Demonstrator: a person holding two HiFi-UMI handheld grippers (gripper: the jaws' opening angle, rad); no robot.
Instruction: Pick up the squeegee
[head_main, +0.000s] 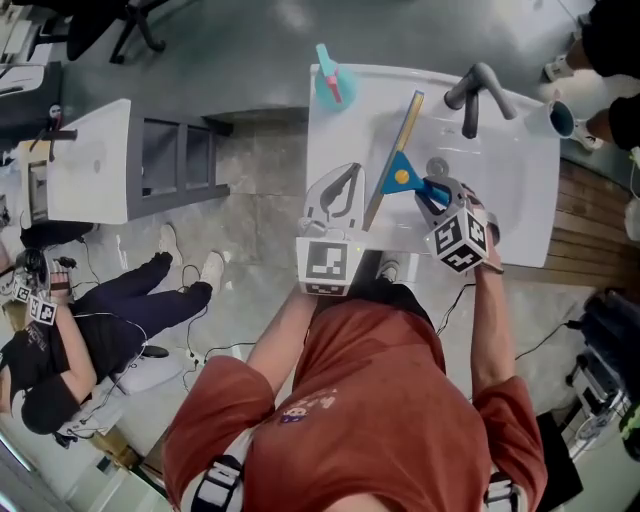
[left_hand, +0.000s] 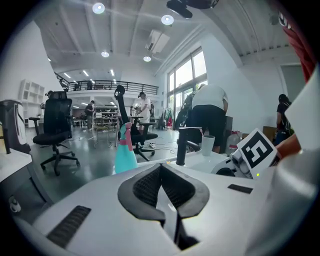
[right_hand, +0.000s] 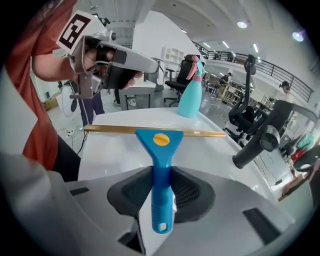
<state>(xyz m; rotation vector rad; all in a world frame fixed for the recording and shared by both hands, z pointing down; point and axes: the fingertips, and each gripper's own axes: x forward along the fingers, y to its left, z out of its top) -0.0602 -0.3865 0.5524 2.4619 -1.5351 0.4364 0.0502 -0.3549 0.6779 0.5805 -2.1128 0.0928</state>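
The squeegee (right_hand: 161, 150) has a blue handle, a yellow knob and a long brass blade (head_main: 395, 150). My right gripper (right_hand: 162, 190) is shut on the handle, with the ribbed end sticking out behind the pads. In the head view the right gripper (head_main: 432, 192) holds it over the white washbasin (head_main: 520, 200), the blade running diagonally across the near left part. I cannot tell whether the blade touches the surface. My left gripper (head_main: 350, 180) hovers just left of the blade, its jaws shut on nothing; its pads (left_hand: 150, 185) meet at the tip.
A teal spray bottle (head_main: 330, 85) stands at the basin's far left corner. A black faucet (head_main: 470, 95) rises at the back and a cup (head_main: 560, 118) stands at the far right. A white cabinet (head_main: 90, 160) and a seated person (head_main: 100, 320) are at left on the floor.
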